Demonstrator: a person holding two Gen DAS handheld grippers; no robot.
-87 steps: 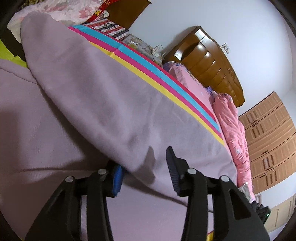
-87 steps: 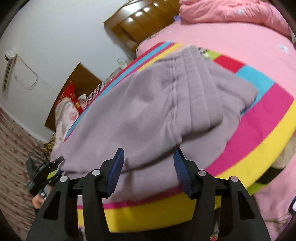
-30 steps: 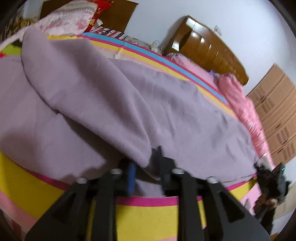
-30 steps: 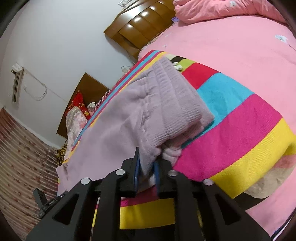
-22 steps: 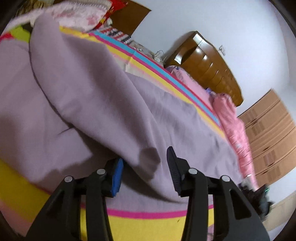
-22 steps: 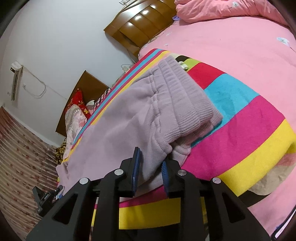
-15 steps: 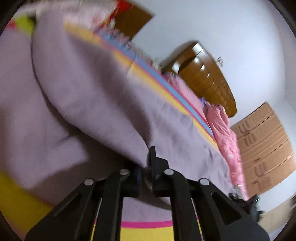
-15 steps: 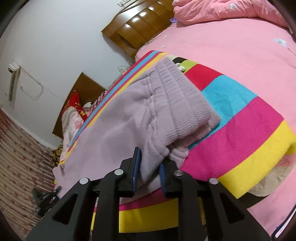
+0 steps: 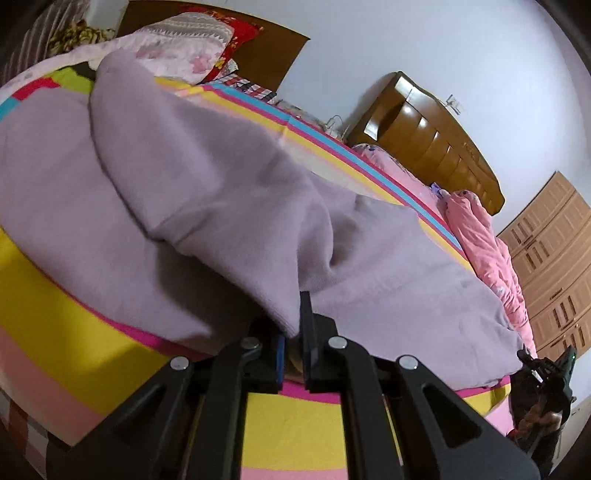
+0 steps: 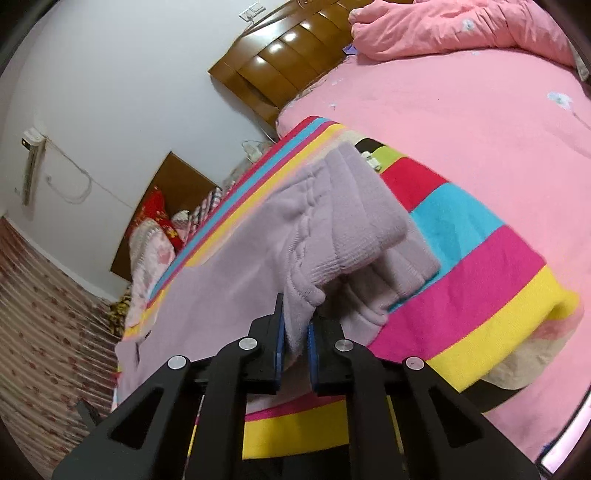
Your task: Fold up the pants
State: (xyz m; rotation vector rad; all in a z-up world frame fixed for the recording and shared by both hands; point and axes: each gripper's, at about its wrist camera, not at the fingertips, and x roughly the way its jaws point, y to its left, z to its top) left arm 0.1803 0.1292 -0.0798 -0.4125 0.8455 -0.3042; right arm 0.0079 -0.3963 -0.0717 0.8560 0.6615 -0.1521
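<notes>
Lilac sweatpants (image 9: pixel 207 192) lie on a striped blanket (image 9: pixel 66 332) on the bed. My left gripper (image 9: pixel 293 332) is shut on the edge of the upper pant leg and lifts it off the lower layer. In the right wrist view the ribbed waistband (image 10: pixel 362 218) of the pants is doubled over. My right gripper (image 10: pixel 295 336) is shut on the near edge of the waist and holds it raised above the blanket (image 10: pixel 480 280).
A pink quilt (image 10: pixel 461 96) covers the bed beyond the blanket, with a rumpled pink duvet (image 10: pixel 443 29) by the wooden headboard (image 10: pixel 280 59). Pillows (image 9: pixel 177 48) are stacked at the far left. Wooden wardrobes (image 9: pixel 554 266) stand at the right.
Both grippers opened briefly, then closed again on the pants. The left one now lifts the upper leg edge higher; the right one lifts the waist edge.
</notes>
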